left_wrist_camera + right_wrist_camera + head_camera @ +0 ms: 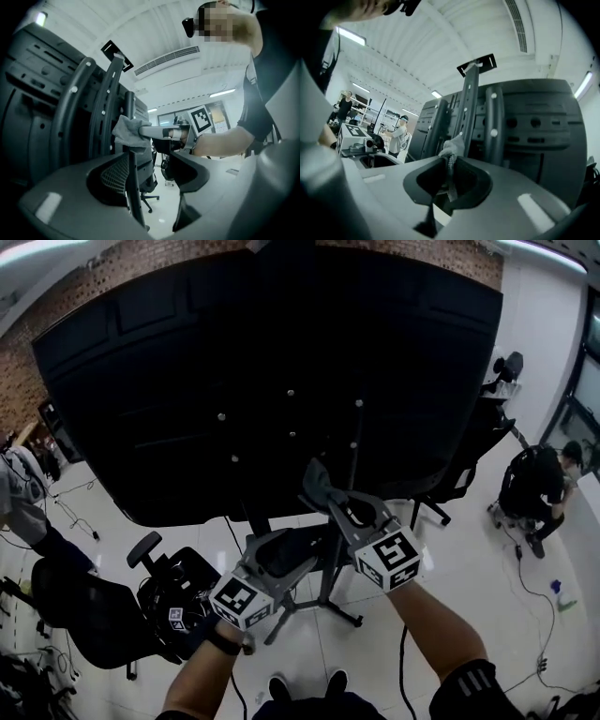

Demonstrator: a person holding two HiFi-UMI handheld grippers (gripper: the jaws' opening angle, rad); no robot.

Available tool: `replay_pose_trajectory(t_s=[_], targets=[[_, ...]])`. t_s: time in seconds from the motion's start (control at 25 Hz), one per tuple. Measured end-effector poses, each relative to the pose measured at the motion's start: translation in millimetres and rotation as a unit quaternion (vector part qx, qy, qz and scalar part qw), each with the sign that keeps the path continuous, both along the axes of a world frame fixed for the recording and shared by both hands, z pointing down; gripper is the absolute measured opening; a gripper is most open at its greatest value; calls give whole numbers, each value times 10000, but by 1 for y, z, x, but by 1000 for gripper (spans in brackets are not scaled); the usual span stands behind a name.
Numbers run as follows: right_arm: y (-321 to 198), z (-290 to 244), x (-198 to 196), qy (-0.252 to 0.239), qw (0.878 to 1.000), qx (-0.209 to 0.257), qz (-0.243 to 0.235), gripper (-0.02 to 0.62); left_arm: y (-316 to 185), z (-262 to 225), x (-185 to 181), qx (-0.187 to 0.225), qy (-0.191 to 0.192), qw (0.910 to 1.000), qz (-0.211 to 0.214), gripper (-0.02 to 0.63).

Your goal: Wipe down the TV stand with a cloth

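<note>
The big black TV [281,381] shows its back, mounted on a dark stand [330,563] with upright posts and splayed feet. My right gripper [328,498] is shut on a grey cloth [317,482] and holds it against an upright post just under the TV. In the right gripper view the cloth [452,147] sticks up from the closed jaws of the right gripper [449,168], close to the post [468,108]. Lower and to the left, my left gripper [281,554] is open. In the left gripper view a thin stand post [133,197] runs between the left gripper's [152,187] jaws, with the cloth [126,133] above.
Black office chairs [103,615] stand on the white floor at the left, and another chair [464,460] is behind the TV's right edge. A person [539,488] crouches at the far right beside floor cables [530,587]. People [398,136] stand in the background.
</note>
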State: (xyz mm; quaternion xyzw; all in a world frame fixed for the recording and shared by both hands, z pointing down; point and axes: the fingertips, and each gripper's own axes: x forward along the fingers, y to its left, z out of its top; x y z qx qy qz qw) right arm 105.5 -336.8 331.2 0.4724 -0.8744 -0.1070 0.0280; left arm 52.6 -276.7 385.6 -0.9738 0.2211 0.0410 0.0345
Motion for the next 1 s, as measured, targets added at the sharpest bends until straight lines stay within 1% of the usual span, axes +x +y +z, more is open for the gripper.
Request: replay_pose_trajectory(t_s=[0.12, 0.2, 0.28, 0.4, 0.52, 0.64, 0.72, 0.84, 1.0], targets=[[1, -58, 21, 117, 9988, 452, 109, 28, 5, -46, 7, 492, 50, 9988, -4, 290], [2, -91, 35, 200, 9971, 702, 201, 28, 11, -67, 11, 721, 40, 9974, -16, 290], [1, -121, 47, 273, 9955, 878, 245, 28, 12, -83, 14, 776, 106, 9969, -16, 291], [-6, -161, 62, 341, 9931, 1083, 300, 28, 12, -112, 15, 744, 295, 9968, -42, 291], [-15, -191, 70, 327, 9916, 1211, 326, 28, 10, -133, 15, 826, 405, 9957, -126, 288], [-26, -208, 74, 226, 9923, 1182, 290, 28, 6, -142, 18, 937, 472, 9944, -159, 288], [-35, -211, 75, 142, 9937, 1082, 243, 28, 6, -146, 21, 967, 476, 9940, -189, 288], [-49, -203, 76, 158, 9952, 939, 238, 28, 2, -144, 27, 950, 481, 9940, -232, 287], [-61, -185, 83, 95, 9961, 825, 286, 26, -5, -128, 36, 797, 384, 9957, -257, 285]])
